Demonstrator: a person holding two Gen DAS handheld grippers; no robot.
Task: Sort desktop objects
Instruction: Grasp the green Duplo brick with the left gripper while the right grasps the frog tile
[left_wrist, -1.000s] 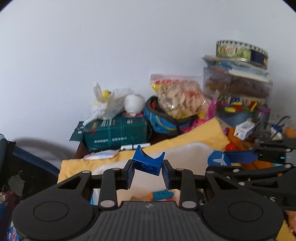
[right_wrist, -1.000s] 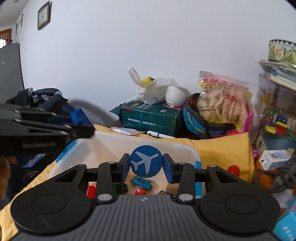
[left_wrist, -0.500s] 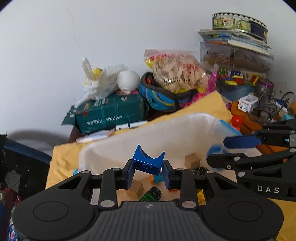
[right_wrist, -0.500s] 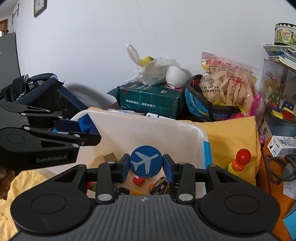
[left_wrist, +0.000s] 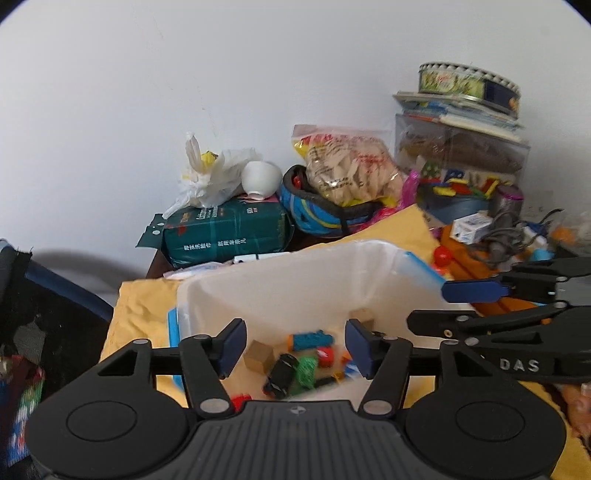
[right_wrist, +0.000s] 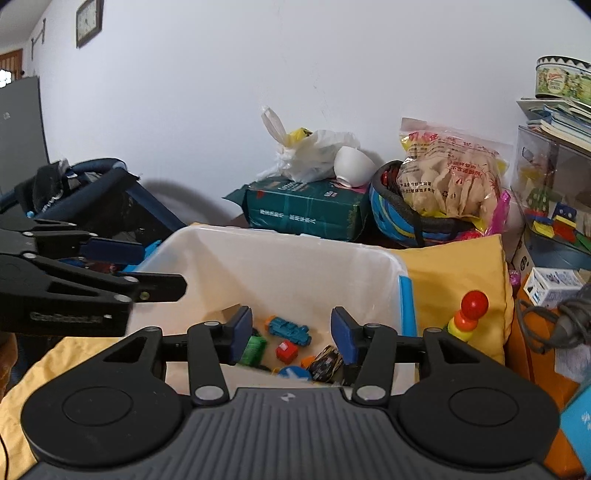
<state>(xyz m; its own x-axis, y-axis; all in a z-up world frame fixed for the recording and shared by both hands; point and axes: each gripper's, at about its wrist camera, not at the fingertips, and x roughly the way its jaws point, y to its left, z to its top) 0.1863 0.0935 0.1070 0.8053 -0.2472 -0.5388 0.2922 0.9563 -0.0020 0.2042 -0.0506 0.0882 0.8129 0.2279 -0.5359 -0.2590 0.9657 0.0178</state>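
Note:
A white plastic bin (left_wrist: 295, 280) with blue handles sits on a yellow cloth and holds several small toys. My left gripper (left_wrist: 295, 345) is open and empty above the bin's near side. My right gripper (right_wrist: 291, 336) is open and empty above the bin (right_wrist: 280, 266). The blue airplane disc (right_wrist: 294, 373) lies in the bin just below the right gripper, among a teal toy car (right_wrist: 288, 329), a red block (right_wrist: 286, 350) and a green piece (right_wrist: 253, 349). The blue arch block is not clearly visible. The right gripper (left_wrist: 480, 306) shows at the right of the left wrist view.
A green package (left_wrist: 225, 236), a white bag (left_wrist: 210, 177), a bowl (left_wrist: 260, 179), a blue helmet with a snack bag (left_wrist: 347, 173) and stacked boxes with a tin (left_wrist: 465, 85) stand behind the bin. A ring-stacker toy (right_wrist: 467, 314) stands right of it.
Both grippers opened over the bin. The blue arch block left the left gripper and the airplane disc left the right gripper; the disc now lies in the bin.

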